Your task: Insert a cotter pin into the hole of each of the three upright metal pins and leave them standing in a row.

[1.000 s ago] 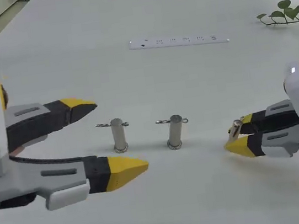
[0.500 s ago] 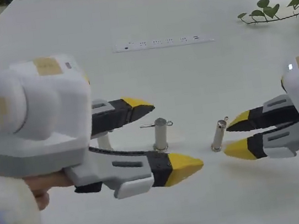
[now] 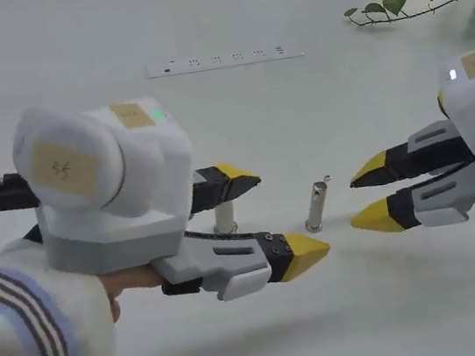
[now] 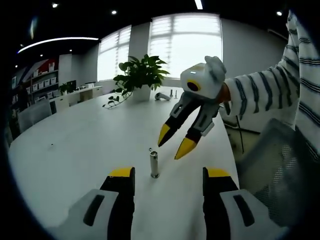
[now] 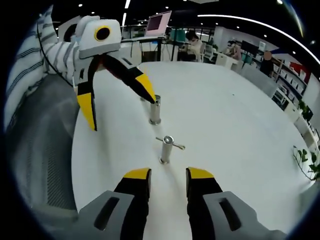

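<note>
Table (image 3: 367,89): white, open surface beyond both sets of tips.
Left gripper (image 3: 271,215): jaws spread wide, nothing held.
Right gripper (image 3: 366,196): jaws parted, empty.
End pin (image 3: 317,207): upright, just ahead of right gripper's tips, not touching them.
Second pin (image 3: 224,221): upright, just beside left gripper's tip; contact unclear.
Cotter pin (image 5: 179,146): lies across end pin's head.
Judgement: insertion looks done, so the step is a clean retreat. Back each gripper straight out along its own jaw line, no sideways sweep. Check the row after.
</note>
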### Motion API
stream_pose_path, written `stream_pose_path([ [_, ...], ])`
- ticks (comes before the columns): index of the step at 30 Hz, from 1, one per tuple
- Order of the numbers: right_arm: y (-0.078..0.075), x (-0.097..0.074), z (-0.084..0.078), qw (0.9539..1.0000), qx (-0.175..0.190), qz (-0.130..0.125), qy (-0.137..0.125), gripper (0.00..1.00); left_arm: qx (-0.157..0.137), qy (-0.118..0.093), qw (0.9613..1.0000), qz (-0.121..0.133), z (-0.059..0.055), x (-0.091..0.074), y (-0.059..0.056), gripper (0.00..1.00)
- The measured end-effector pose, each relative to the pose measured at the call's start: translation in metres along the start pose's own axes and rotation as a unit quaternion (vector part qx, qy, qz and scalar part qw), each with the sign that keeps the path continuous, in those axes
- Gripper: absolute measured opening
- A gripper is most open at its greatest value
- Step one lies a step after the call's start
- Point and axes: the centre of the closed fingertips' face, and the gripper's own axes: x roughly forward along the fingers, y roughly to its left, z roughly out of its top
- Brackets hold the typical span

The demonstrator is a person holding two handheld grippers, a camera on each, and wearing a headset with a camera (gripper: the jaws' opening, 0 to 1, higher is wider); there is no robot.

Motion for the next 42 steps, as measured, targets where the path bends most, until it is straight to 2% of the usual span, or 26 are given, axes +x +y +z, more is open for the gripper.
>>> stream_pose_path([
  [7,-0.004,-0.007,0.001,0.9998,-0.016,-0.002,0.008,0.29,-0.021,0.015,0.9996,-0.012,-0.012,0.024,-0.006,0.49],
  [11,-0.005,-0.013,0.002,0.9997,-0.021,0.0,0.008,0.29,-0.008,0.028,0.9996,-0.009,-0.019,0.035,-0.007,0.48],
  [13,-0.006,-0.016,0.001,0.9996,-0.027,0.001,0.011,0.29,0.001,0.035,0.9994,0.003,-0.022,0.039,-0.003,0.47],
  [14,-0.006,-0.017,0.0,0.9995,-0.029,0.001,0.013,0.29,0.004,0.04,0.9991,0.013,-0.023,0.041,0.0,0.47],
  [15,-0.007,-0.019,0.0,0.9994,-0.031,0.0,0.015,0.29,0.017,0.045,0.9982,0.036,-0.025,0.043,0.008,0.46],
  [16,-0.009,-0.02,-0.001,0.9994,-0.032,-0.001,0.016,0.29,0.022,0.045,0.998,0.039,-0.025,0.045,0.009,0.44],
  [20,-0.011,-0.024,-0.003,0.9993,-0.032,-0.003,0.018,0.29,0.0,0.036,0.9983,0.045,-0.024,0.052,0.011,0.39],
  [25,-0.014,-0.026,-0.006,0.9991,-0.035,-0.002,0.022,0.29,-0.017,0.049,0.9973,0.052,-0.032,0.062,0.013,0.28],
  [29,-0.013,-0.027,-0.007,0.999,-0.038,0.004,0.024,0.29,-0.026,0.054,0.9956,0.073,-0.036,0.066,0.02,0.24],
  [30,-0.013,-0.027,-0.007,0.9989,-0.04,0.005,0.024,0.29,-0.036,0.05,0.9946,0.083,-0.037,0.068,0.024,0.24],
  [32,-0.012,-0.028,-0.007,0.9988,-0.041,0.006,0.025,0.3,-0.066,0.045,0.9932,0.085,-0.038,0.071,0.025,0.24],
  [37,-0.011,-0.03,-0.006,0.9988,-0.041,0.006,0.027,0.36,-0.065,0.036,0.9925,0.097,-0.035,0.075,0.029,0.18],
  [39,-0.009,-0.03,-0.005,0.9989,-0.04,0.007,0.025,0.36,-0.065,0.039,0.9924,0.097,-0.036,0.077,0.028,0.18],
  [42,-0.009,-0.031,-0.006,0.9988,-0.04,0.008,0.027,0.37,-0.056,0.043,0.9914,0.11,-0.038,0.077,0.032,0.15],
])
